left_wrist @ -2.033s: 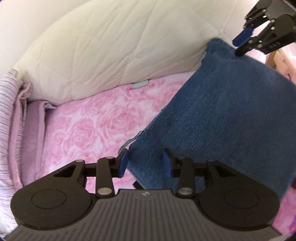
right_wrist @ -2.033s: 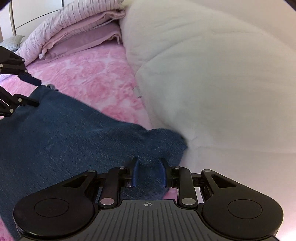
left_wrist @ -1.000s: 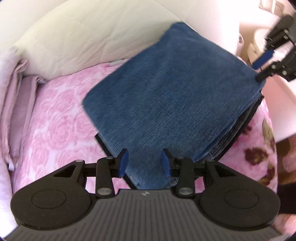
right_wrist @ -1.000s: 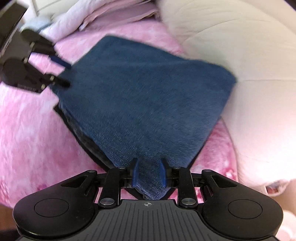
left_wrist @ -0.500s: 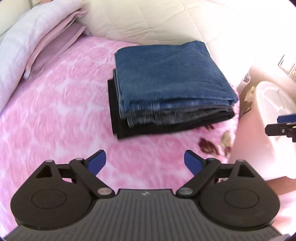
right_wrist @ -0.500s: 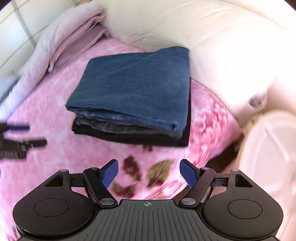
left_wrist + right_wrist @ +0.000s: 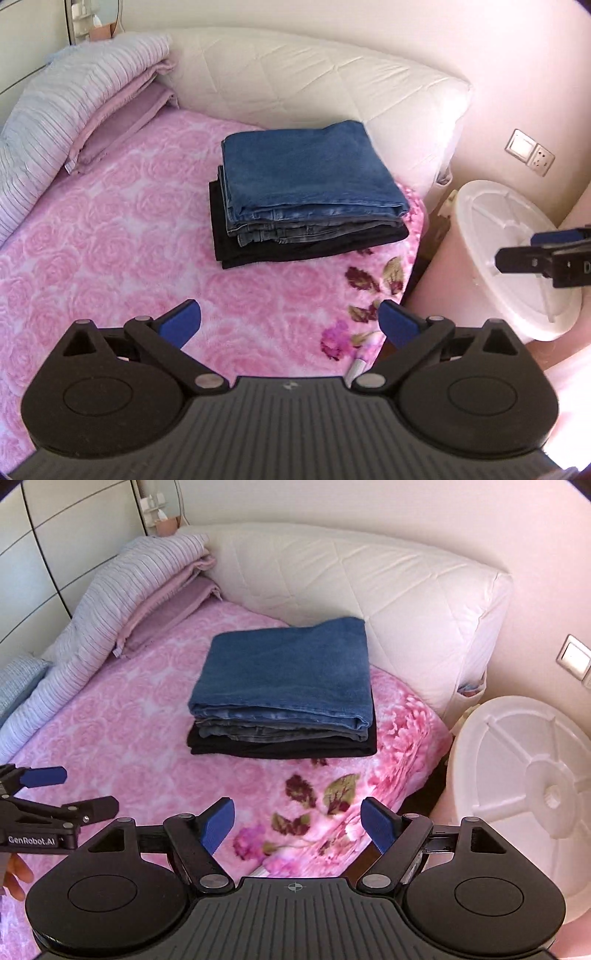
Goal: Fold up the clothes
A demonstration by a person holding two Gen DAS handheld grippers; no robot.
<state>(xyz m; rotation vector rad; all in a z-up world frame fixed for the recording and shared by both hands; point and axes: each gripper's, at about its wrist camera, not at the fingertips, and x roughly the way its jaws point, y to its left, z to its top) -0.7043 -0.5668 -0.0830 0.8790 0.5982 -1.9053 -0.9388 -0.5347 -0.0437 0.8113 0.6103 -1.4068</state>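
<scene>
Jeans (image 7: 310,177) are now sitting folded on top of the dark stack on the pink blanket (image 7: 110,236), let go a moment ago. Left gripper (image 7: 290,319) and right gripper (image 7: 297,821) are backing off, fingers spread wide, holding nothing, so this fold's looking done.

Both my wrist views are bright with soft daylight, strongest from the right, where the wall (image 7: 524,74) washes out to a pinkish white. The white stool (image 7: 524,775) beside the bed glares and loses detail. The folded jeans (image 7: 310,184) are sharp and cast a thin soft shadow on the pink blanket (image 7: 110,240). Fisheye bending curves the quilted headboard (image 7: 351,572) and rounds off the corners in dark vignette. I see slight softness towards the edges.
</scene>
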